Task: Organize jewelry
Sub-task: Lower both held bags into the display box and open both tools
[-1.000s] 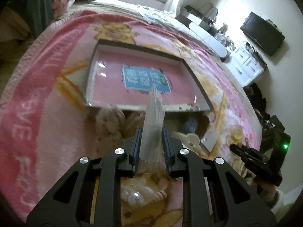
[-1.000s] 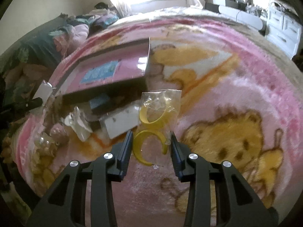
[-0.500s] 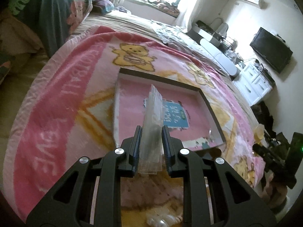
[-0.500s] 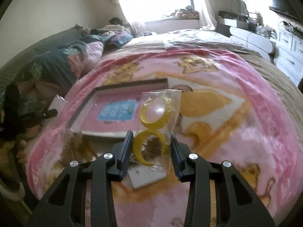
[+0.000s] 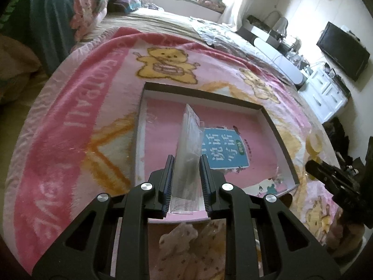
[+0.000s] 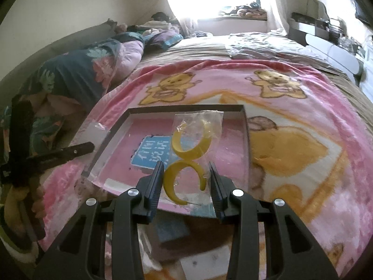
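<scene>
My left gripper point(image 5: 185, 182) is shut on a clear flat plastic packet point(image 5: 187, 149) that stands upright between its pads, over the near edge of a shallow box lid point(image 5: 205, 93). The lid has a pink inside with a blue label point(image 5: 225, 152). My right gripper point(image 6: 186, 184) is shut on a clear bag of two yellow crescent earrings point(image 6: 188, 154), held above the same lid point(image 6: 186, 109). The right gripper also shows at the right edge of the left wrist view point(image 5: 335, 182), and the left gripper at the left of the right wrist view point(image 6: 56, 156).
The lid rests on a pink blanket with yellow bears point(image 5: 165, 63) spread over a bed. Pillows and bedding point(image 6: 77, 74) are piled at the far left. Small boxes and bagged items point(image 6: 172, 231) lie just below the grippers. A white dresser and TV point(image 5: 342, 46) stand at the right.
Both grippers have moved forward over the lid with their packets still held. The lid now fills the middle of both views, and the loose items have dropped below the fingers.
</scene>
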